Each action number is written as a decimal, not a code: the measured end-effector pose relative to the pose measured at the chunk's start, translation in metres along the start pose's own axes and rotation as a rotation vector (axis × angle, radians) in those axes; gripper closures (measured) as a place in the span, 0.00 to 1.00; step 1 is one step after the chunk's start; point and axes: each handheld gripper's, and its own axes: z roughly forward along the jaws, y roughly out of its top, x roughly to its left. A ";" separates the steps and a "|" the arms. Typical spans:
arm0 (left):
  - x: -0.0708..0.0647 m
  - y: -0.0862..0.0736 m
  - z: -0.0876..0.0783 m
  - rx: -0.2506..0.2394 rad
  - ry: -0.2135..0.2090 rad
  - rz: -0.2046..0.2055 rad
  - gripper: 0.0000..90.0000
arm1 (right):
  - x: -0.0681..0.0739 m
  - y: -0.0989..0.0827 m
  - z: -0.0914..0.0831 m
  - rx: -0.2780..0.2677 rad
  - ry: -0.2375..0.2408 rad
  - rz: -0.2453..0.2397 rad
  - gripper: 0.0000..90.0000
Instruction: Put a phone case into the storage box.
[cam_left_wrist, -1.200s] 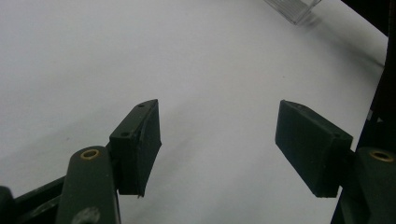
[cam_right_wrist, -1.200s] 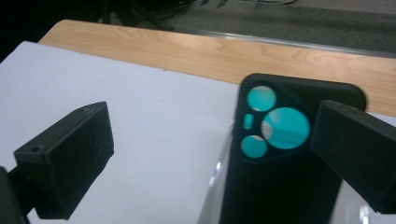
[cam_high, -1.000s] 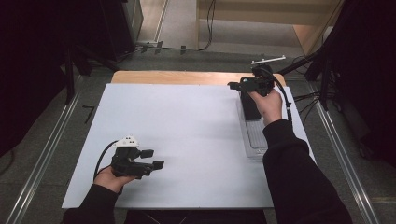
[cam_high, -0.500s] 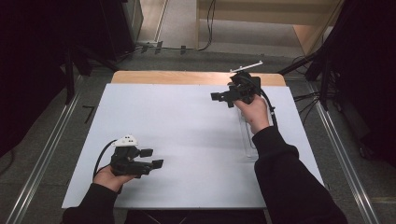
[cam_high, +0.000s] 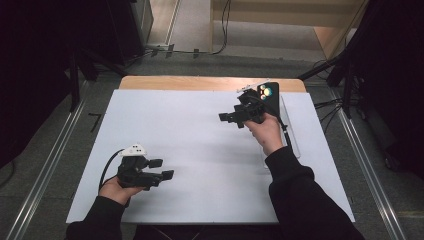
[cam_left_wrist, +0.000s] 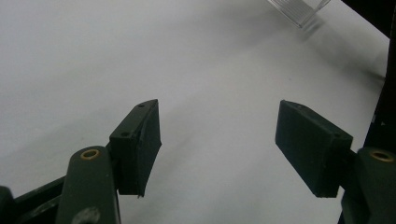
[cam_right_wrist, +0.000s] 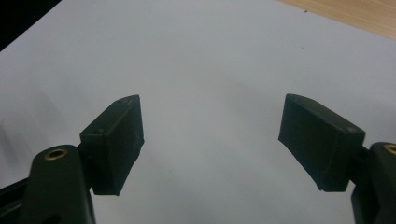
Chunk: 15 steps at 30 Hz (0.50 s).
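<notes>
While closing, right claw empty, agape.

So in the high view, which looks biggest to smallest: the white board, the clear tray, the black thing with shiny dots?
1. white board, by far the biggest.
2. clear tray, partly hidden by the right hand.
3. black thing with shiny dots, the smallest.

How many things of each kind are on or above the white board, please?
Claws: 2 (left claw, right claw)
Clear plastic tray: 1
Black case with coloured spots: 1
Total: 4
</notes>
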 end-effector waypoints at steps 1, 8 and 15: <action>0.000 0.000 0.000 -0.001 -0.001 0.001 0.35 | 0.001 -0.002 0.001 0.008 0.005 -0.002 0.23; 0.000 0.002 0.000 0.001 -0.007 0.014 0.35 | 0.007 -0.017 0.003 0.023 0.053 -0.021 0.23; 0.000 0.002 -0.001 -0.005 -0.011 0.014 0.35 | 0.013 -0.030 -0.006 0.016 0.095 -0.035 0.23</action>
